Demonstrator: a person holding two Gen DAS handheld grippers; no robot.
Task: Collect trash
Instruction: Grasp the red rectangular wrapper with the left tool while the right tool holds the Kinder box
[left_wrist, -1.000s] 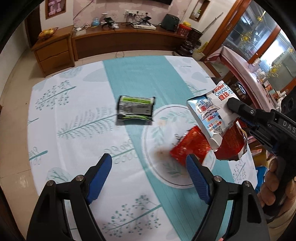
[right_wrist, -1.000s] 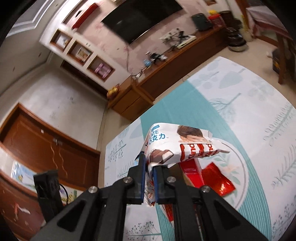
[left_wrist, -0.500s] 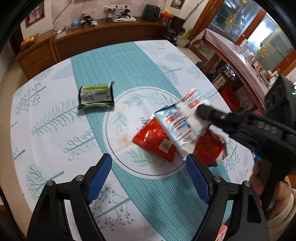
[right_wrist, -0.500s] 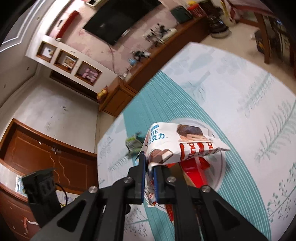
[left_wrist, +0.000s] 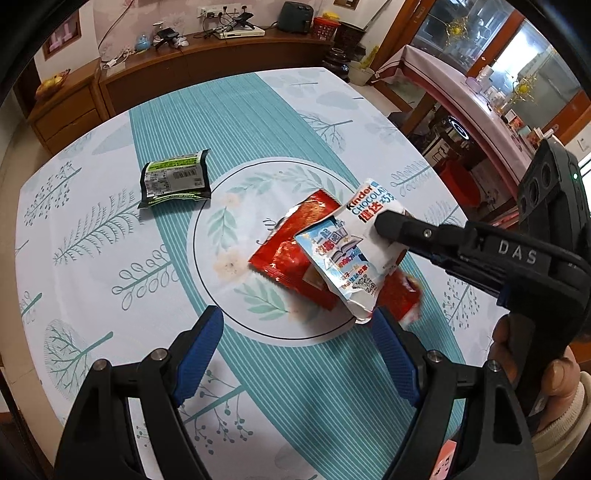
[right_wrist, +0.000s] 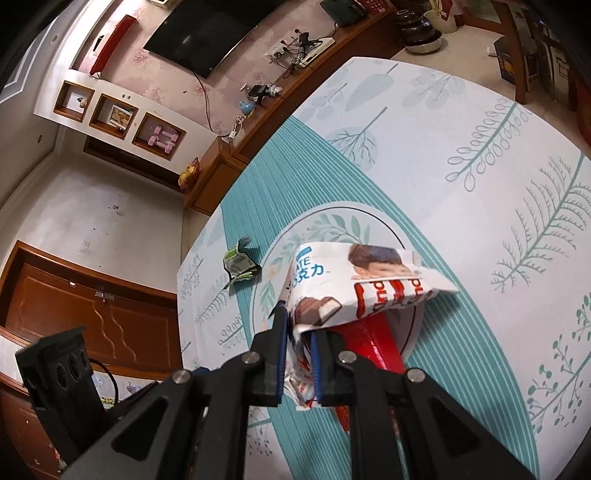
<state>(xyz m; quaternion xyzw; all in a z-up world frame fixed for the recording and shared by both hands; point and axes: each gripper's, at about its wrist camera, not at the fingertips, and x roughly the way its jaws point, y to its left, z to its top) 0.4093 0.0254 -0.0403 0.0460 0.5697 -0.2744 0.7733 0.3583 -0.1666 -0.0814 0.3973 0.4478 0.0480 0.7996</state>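
Trash is only partly gathered, as far as you can see; your right gripper (right_wrist: 298, 334) has the white chocolate wrapper (left_wrist: 364, 254) between its fingers, low over the red wrapper (left_wrist: 295, 258), which lies on the tablecloth (left_wrist: 369, 122) inside the printed ring (left_wrist: 199, 266). Those jaws are opening now, with the white wrapper's crumpled end between them and the pads seemingly not yet quite free of it; I judge you are letting it go onto the red one to make a pile. Your left gripper (left_wrist: 299, 354) stands wide and empty, near the ring's closer edge, its right finger close beside the lower corner of the white wrapper; whether they touch I cannot tell.

Left to do: the black-and-green packet (left_wrist: 175, 179) lies apart, outside the ring on its far left side, untouched; it wants bringing in with the other two. After that, all three need carrying off together, by my reckoning.

Containers: no bin, bag or basket for the trash shows in either view beside the ring or anywhere on the cloth; so nothing is yet binned, and where the pile is meant to end up you cannot tell from these views. Both wrappers look flattened and torn open; whether anything remains inside them is not visible.
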